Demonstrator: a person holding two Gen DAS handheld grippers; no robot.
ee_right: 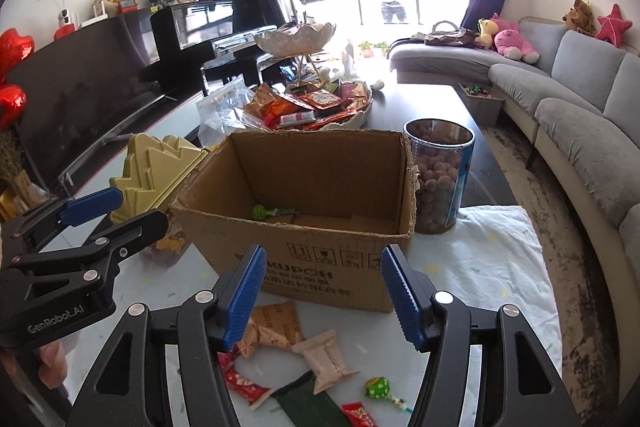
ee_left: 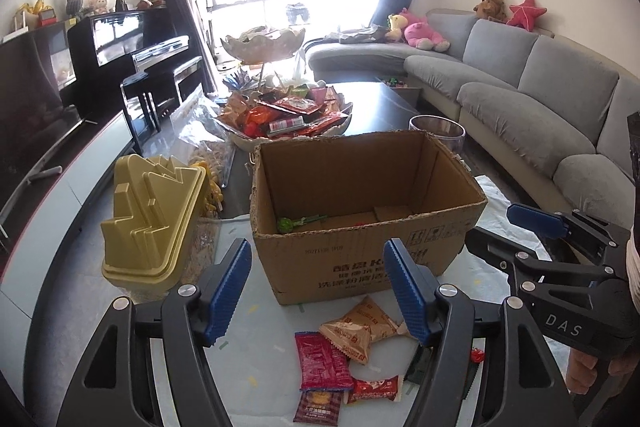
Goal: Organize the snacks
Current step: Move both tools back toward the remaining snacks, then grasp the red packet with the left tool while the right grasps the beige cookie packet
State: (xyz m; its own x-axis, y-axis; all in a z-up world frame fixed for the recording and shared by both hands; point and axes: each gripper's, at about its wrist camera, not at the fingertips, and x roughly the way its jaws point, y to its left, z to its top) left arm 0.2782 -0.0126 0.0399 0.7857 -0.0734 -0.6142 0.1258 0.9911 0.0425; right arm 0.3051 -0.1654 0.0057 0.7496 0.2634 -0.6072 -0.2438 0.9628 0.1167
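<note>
Brown corrugated cardboard box [ee_right: 296, 219] holds one green lollipop [ee_right: 259, 212]; the other wrapped snacks [ee_right: 276, 323] lie loose on the surface just before it. Left gripper [ee_left: 316, 291] and right gripper [ee_right: 322, 297] hover over them, jaws apart and empty. Closing on overlapped packets could pinch two or flick one away.

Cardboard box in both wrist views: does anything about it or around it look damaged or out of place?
The cardboard box has no flaps and its top rim is ragged, as if torn off. It holds little more than a green lollipop, while loose snack packets lie scattered on the table in front.
</note>
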